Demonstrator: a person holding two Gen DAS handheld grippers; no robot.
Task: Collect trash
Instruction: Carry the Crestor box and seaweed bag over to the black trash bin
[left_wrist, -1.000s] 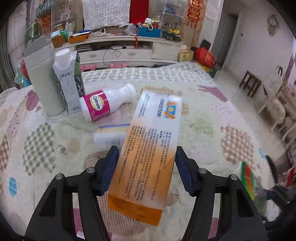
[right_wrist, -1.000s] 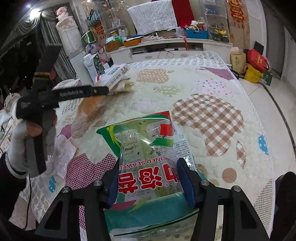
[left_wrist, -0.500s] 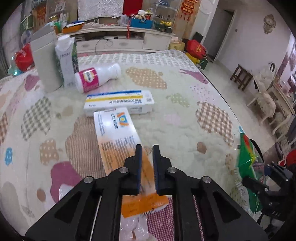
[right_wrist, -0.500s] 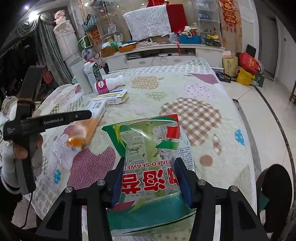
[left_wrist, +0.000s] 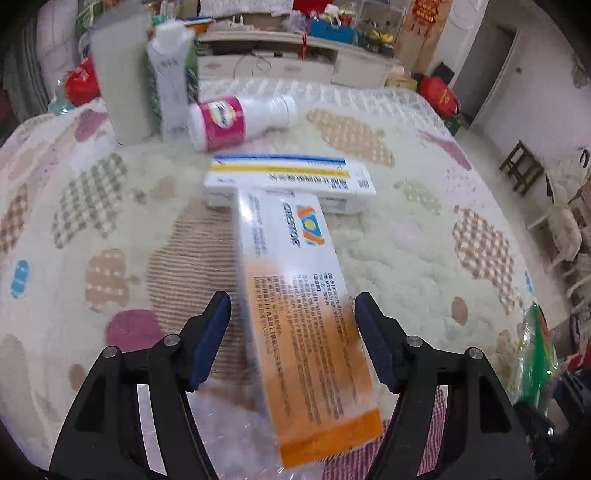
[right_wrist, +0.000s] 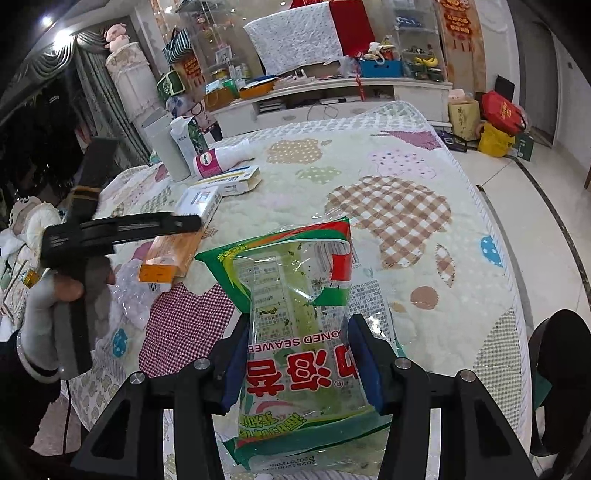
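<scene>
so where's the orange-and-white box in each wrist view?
Left wrist: orange-and-white box runs up the lower centre, between the opening jaws.
Right wrist: it lies mid-left, under the left gripper.
Shared landmark: the pink-labelled bottle lying behind it.

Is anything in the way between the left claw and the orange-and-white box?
Nothing visible. The orange-and-white box lies between the left claw's opening jaws, with gaps at both pads. The blue-striped box sits at its far end, beyond the claw.
</scene>
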